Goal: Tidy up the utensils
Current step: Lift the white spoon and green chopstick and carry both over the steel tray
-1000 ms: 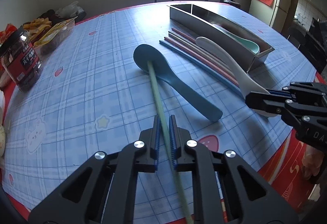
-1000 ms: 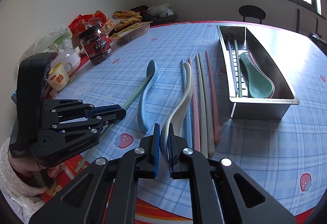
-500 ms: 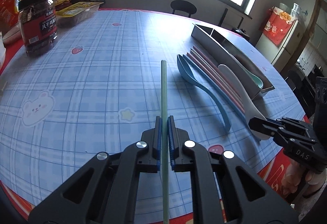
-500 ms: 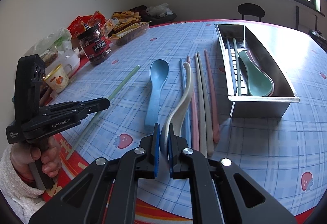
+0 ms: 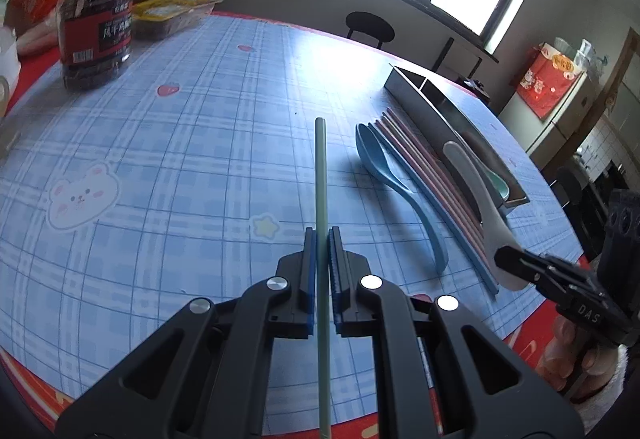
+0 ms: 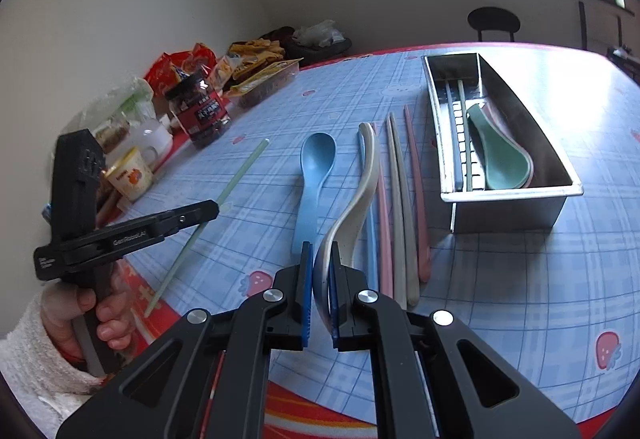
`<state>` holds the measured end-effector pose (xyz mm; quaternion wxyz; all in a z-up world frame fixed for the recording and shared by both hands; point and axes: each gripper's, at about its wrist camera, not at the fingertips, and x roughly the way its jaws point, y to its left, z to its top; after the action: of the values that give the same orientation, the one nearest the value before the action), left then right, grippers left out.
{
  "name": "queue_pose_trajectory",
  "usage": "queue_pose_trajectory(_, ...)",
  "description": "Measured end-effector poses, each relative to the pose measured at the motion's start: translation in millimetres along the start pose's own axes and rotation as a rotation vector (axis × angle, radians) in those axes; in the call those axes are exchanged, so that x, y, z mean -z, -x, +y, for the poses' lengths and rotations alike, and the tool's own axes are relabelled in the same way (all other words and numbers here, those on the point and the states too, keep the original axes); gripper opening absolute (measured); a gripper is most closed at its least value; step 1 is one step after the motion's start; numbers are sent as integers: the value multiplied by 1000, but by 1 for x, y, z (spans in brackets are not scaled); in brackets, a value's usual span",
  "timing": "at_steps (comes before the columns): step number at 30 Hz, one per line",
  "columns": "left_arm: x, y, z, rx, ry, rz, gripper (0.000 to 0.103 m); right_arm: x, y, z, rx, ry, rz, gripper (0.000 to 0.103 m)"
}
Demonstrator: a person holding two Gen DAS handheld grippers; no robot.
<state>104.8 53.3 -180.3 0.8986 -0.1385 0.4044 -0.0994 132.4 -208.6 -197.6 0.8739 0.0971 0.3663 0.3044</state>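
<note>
Already our left gripper (image 5: 320, 235) clamps the thin, light, stiff pale-green plastic chopstick (image 5: 320, 167) near its end; our right gripper (image 6: 320, 259) pinches the slippery cream ceramic spoon (image 6: 352, 207) by its bowl.

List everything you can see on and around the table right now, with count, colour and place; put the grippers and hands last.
green chopstick: one, pale green, clamped in the left gripper, lifted over the cloth
white spoon: one, off-white, its bowl clamped in the right gripper
blue spoon: one, light blue, flat on the cloth, left of the white spoon
loose chopsticks: about five; blue, pink and beige, in a row beside the tray
metal tray: one, steel, right of the chopsticks
teal spoon: one, in the tray beside two chopsticks
jar: one, red label, far left edge among snack packs
mug: one, cream, near the jar
left gripper: black, shut
right gripper: black, shut
hand: on the left gripper's handle, white fleece sleeve
</note>
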Motion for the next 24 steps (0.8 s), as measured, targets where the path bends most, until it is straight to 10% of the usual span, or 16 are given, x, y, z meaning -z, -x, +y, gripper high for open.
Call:
queue_pose_trajectory(12, -43, 8, -37, 81, 47, -35, 10, -34, 38, -42, 32, 24, -50, 7)
queue_pose_trajectory(24, -112, -80, -128, 220, 118, 38, 10, -76, 23, -99, 160, 141, 51, 7)
